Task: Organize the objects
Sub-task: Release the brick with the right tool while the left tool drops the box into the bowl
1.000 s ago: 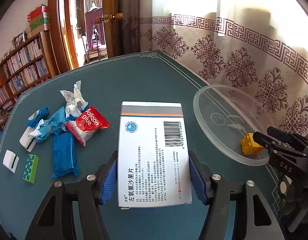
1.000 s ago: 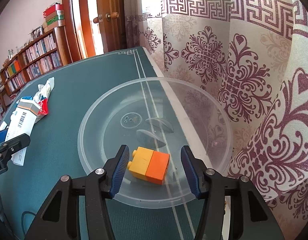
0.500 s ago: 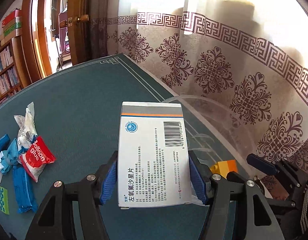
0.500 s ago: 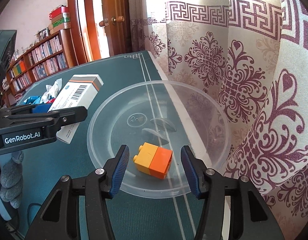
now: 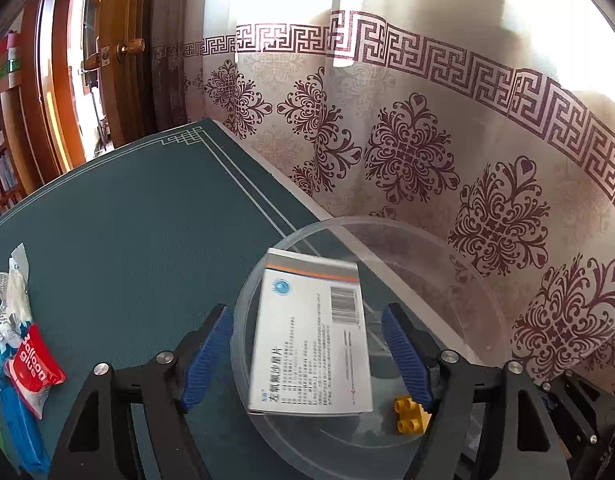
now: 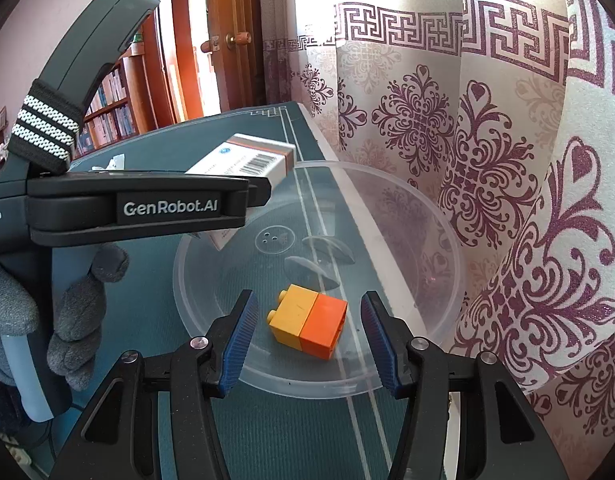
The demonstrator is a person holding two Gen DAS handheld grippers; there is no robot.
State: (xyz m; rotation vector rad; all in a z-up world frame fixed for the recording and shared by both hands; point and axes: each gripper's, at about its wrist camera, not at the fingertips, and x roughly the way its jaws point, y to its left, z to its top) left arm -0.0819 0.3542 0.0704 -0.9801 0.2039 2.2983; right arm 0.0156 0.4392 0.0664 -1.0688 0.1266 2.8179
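Observation:
A white medicine box [image 5: 311,340] with a barcode is loose between the wide-open fingers of my left gripper [image 5: 307,360], tilted over the clear round plastic lid [image 5: 467,280]. The right wrist view shows the box [image 6: 247,160] in the air above the lid's [image 6: 407,208] left rim. A yellow and orange toy brick [image 6: 307,326] lies in the lid, also in the left wrist view [image 5: 411,414]. My right gripper [image 6: 307,338] is open, its fingers either side of the brick without touching it.
The green table mat [image 5: 127,220] carries a red balloon glue packet [image 5: 31,368], a white wrapper [image 5: 11,300] and blue packets [image 5: 15,432] at the left. A patterned curtain [image 5: 427,140] hangs close behind the lid. A door and bookshelves stand far left.
My left gripper carried the box rightward over the lid, then opened; the box has left its fingers and tilts down. The right gripper stayed open around the brick.

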